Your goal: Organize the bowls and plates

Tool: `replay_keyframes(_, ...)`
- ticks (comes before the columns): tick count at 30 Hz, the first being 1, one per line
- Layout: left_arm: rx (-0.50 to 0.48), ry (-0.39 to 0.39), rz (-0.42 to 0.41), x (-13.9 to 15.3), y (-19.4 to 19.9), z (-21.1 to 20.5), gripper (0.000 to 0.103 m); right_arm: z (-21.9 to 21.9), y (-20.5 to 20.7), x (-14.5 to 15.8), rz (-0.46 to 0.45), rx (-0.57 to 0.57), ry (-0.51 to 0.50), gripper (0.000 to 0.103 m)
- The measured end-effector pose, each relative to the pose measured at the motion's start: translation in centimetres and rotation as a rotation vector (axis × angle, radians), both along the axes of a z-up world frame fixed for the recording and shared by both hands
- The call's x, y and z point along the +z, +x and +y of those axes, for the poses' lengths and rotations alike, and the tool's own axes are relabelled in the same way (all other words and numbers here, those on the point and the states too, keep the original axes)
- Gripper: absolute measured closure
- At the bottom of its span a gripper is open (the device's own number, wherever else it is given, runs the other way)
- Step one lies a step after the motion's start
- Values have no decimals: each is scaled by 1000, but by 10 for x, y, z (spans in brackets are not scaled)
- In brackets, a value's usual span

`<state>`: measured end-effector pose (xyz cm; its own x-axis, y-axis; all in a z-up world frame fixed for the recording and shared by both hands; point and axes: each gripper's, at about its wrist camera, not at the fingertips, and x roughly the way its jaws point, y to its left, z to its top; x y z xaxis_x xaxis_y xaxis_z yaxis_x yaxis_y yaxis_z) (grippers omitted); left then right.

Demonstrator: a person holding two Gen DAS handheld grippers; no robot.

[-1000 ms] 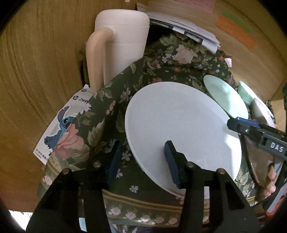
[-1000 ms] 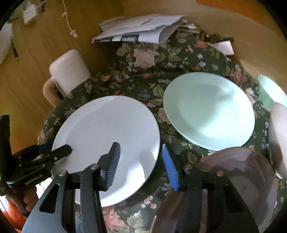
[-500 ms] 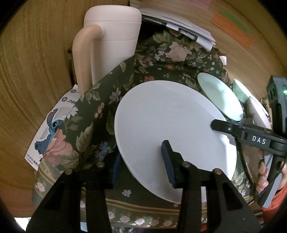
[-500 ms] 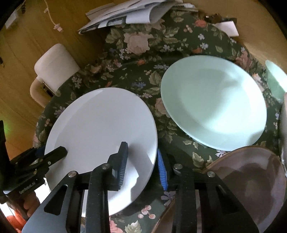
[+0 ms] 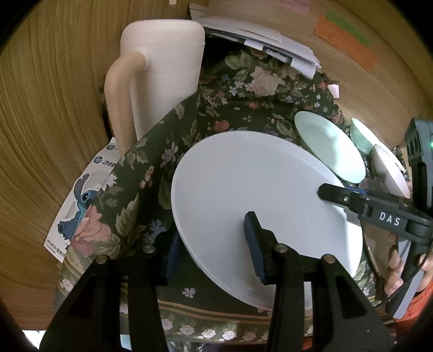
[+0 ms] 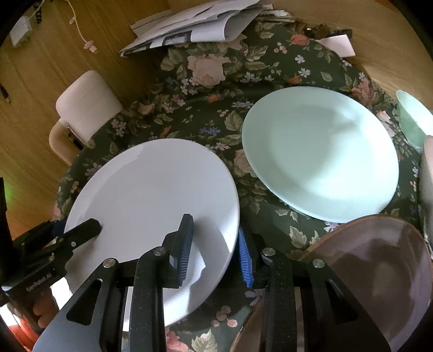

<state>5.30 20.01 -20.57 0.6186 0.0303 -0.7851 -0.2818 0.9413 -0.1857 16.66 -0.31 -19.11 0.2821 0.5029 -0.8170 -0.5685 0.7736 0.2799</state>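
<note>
Both tools are engaged on one item: the flat round white plate (image 6: 151, 200), lying on the dark floral tablecloth (image 6: 216, 89) at lower left of the right wrist view.

The right gripper (image 6: 213, 249) straddles the plate's near right rim, one pad above and one below. Its jaws have just been closing and now appear clamped on that rim.

The left gripper (image 5: 213, 243) straddles the opposite rim, one finger over the plate and the other under its edge. Its jaws have been narrowing slightly; firm contact cannot be confirmed.

The plate's near edge appears slightly raised off the cloth in the left wrist view. Judgement: opposed grips on two rims suit a level lift of a wide, thin item, probably towards the pale green round plate (image 6: 319, 151) just beside it at centre right.

Count:
- Three plates: white, pale green, and a brown glass plate (image 6: 365, 270) at lower right.
- Two bowls at the right edge: a pale green bowl (image 6: 411, 119) and a pinkish-white bowl (image 5: 389, 173).

Also present:
- A cream lidded container with a handle (image 5: 162, 70), upper left.
- A stack of papers (image 6: 194, 24), top centre.
</note>
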Motion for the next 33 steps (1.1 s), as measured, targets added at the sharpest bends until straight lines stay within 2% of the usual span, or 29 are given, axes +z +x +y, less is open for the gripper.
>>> replay_keyframes(18, -41, 16, -67, 29, 5, -27, 60, -38, -16, 28, -115, -54, 44, 74)
replay_keyframes(33, -116, 37, -131, 54, 7, -68, 60, -86, -32, 52, -189, -131, 77, 74)
